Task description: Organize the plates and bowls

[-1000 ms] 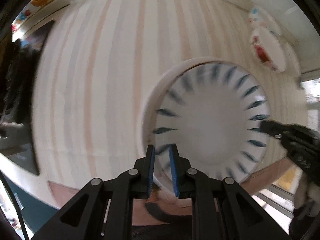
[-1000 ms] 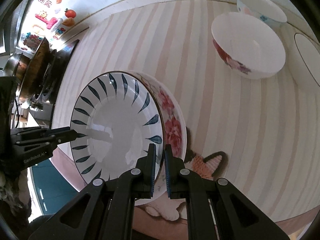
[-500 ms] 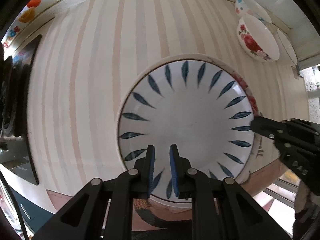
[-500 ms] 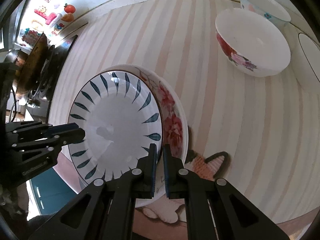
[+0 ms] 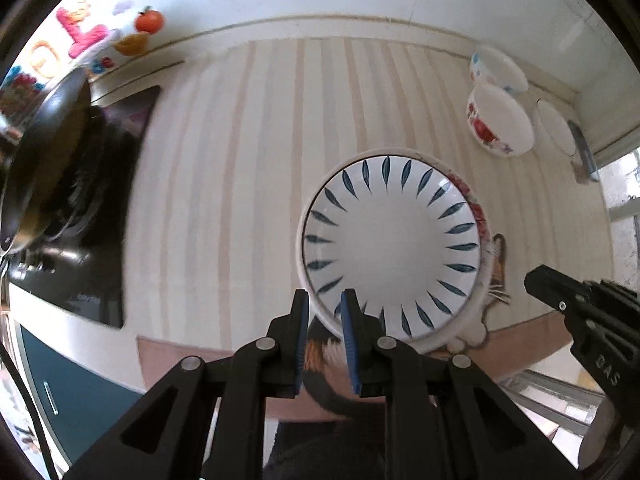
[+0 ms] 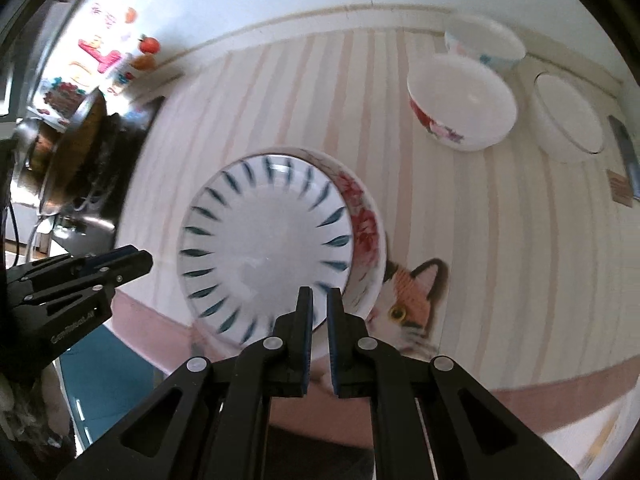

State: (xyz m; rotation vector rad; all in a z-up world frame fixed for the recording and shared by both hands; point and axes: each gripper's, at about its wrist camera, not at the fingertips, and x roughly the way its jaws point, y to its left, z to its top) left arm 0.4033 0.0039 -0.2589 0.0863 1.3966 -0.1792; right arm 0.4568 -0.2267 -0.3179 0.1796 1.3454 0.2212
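A white plate with blue leaf marks (image 5: 390,248) (image 6: 266,248) rests inside a wider red-flowered dish (image 5: 478,216) (image 6: 364,220) on the striped mat. My left gripper (image 5: 324,308) hangs above the plate's near-left rim, shut, with nothing held. In the right wrist view its tip (image 6: 144,260) is clear of the plate's left edge. My right gripper (image 6: 319,300) is also shut and empty, above the near rim of the stack. The left wrist view shows it (image 5: 532,280) to the right of the stack, apart from it.
A red-flowered bowl (image 6: 460,104), a small blue-patterned bowl (image 6: 484,38) and a white dish (image 6: 568,120) stand at the back right, with a knife (image 6: 626,160) beyond. A wok (image 5: 40,160) sits on the black stove at the left. A cat picture (image 6: 412,292) marks the mat's front.
Both grippers have risen away from the blue-leaf plate, which now looks smaller. The plate stays seated in the flowered dish on the mat.
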